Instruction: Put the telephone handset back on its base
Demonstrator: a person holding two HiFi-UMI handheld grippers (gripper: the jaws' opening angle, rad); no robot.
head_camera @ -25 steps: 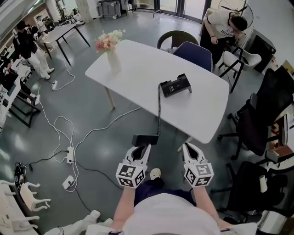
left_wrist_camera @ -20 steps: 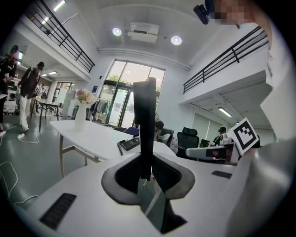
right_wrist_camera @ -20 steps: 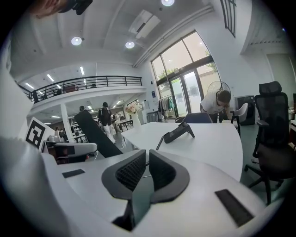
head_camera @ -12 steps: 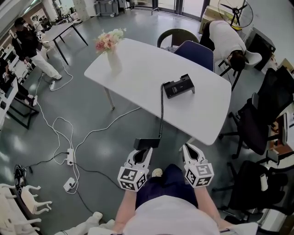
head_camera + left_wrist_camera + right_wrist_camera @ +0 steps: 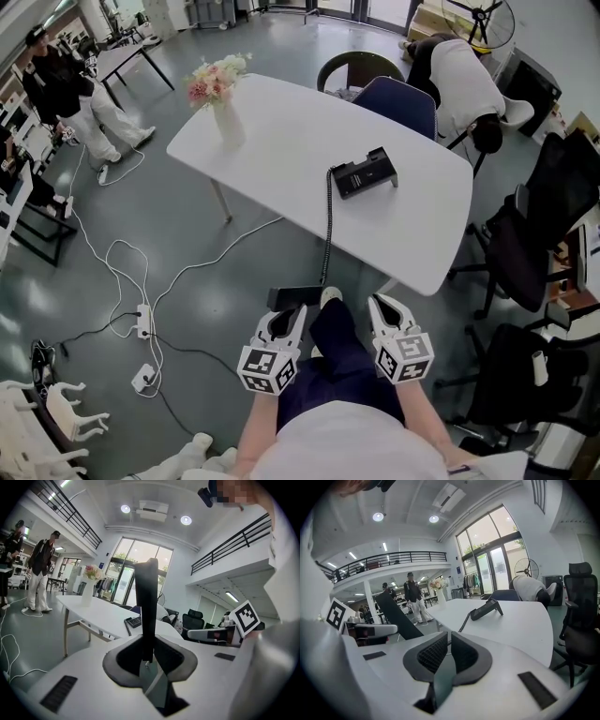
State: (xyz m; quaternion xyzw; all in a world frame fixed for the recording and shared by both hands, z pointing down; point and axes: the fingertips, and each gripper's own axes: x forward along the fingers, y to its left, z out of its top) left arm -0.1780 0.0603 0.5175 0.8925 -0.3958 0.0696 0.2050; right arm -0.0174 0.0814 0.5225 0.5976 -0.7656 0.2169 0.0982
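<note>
The black telephone base (image 5: 363,174) sits on the white table (image 5: 281,131), and it also shows as the base (image 5: 487,609) in the right gripper view. Its coiled cord (image 5: 326,225) hangs over the table's near edge down to the black handset (image 5: 295,296). My left gripper (image 5: 286,314) is shut on that handset (image 5: 146,606), which stands upright between the jaws, short of the table and below its top. My right gripper (image 5: 386,317) is beside it, shut and empty, as the right gripper (image 5: 446,651) shows in its own view.
A vase of flowers (image 5: 225,103) stands at the table's far left end. A blue chair (image 5: 398,105) and a bent-over person (image 5: 464,80) are behind the table. Black office chairs (image 5: 539,234) stand to the right. Cables and power strips (image 5: 141,319) lie on the floor at left.
The person holding the grippers has stepped forward, a leg now between the grippers. The handset stays in the left gripper. The person behind the table has bent down.
</note>
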